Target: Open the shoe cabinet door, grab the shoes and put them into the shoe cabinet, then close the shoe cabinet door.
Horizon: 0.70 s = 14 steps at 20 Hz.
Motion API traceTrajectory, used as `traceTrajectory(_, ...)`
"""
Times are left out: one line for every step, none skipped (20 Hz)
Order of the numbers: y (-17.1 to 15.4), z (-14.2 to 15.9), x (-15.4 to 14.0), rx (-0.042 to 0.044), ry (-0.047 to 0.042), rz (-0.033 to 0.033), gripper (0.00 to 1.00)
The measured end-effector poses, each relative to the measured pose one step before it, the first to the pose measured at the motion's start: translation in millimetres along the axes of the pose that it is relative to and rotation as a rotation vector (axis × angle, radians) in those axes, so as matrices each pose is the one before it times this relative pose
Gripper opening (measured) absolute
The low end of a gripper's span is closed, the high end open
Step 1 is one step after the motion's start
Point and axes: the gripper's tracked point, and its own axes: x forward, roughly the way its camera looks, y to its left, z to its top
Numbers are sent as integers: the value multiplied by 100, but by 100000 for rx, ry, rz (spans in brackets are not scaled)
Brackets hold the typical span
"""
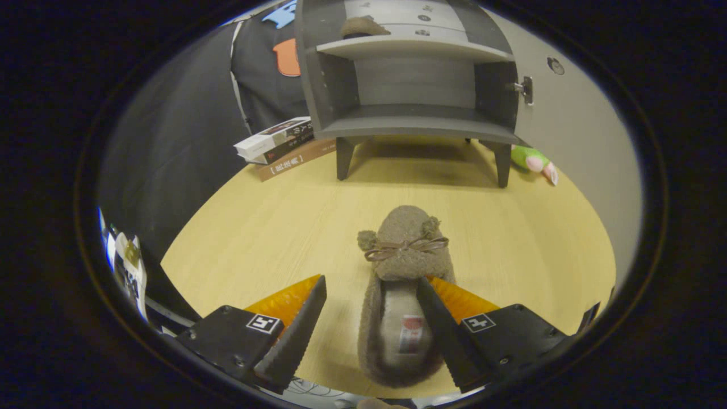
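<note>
Pale wooden tabletop (255, 227) carries a dark grey shoe cabinet (409, 74) at its far side, door (573, 113) swung open to the right. One fuzzy brown slipper (363, 25) sits on the cabinet's upper shelf. A second brown slipper (400, 284), with a bow, lies on the table near the gripper (372, 307), toe toward the cabinet. Jaws stand apart; the right finger overlaps the slipper's opening, the left is clear of it. Stacked books (278, 145) lie left of the cabinet, a plush toy (534, 162) to its right.
</note>
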Motion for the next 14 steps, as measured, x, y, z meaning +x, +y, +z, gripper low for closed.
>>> traceTrajectory(271, 302, 729, -1710, -157, 429, 100)
traceTrajectory(260, -46, 826, -825, 1681, 173, 100)
traceTrajectory(239, -28, 849, 1081, 1685, 908, 100)
traceTrajectory(-236, 419, 793, 1127, 1113, -743, 100)
traceTrajectory(-654, 568, 682, 1486, -22, -1405, 100)
traceTrajectory(-353, 687, 495, 1688, -194, -660, 100)
traceTrajectory(-504, 674, 499, 808, -170, -925, 100)
traceTrajectory(-503, 369, 516, 414, 790, -383, 100)
traceTrajectory(-486, 186, 447, 512, 920, -743, 100)
traceTrajectory(-331, 255, 312, 1024, 671, -401, 97)
traceTrajectory(-317, 103, 208, 1195, 464, -609, 92)
traceTrajectory(-578, 28, 24, 720, 240, -2582, 79)
traceTrajectory(-775, 12, 129, 824, -156, -3302, 67)
traceTrajectory(365, 64, -39, 1733, 132, 3096, 54)
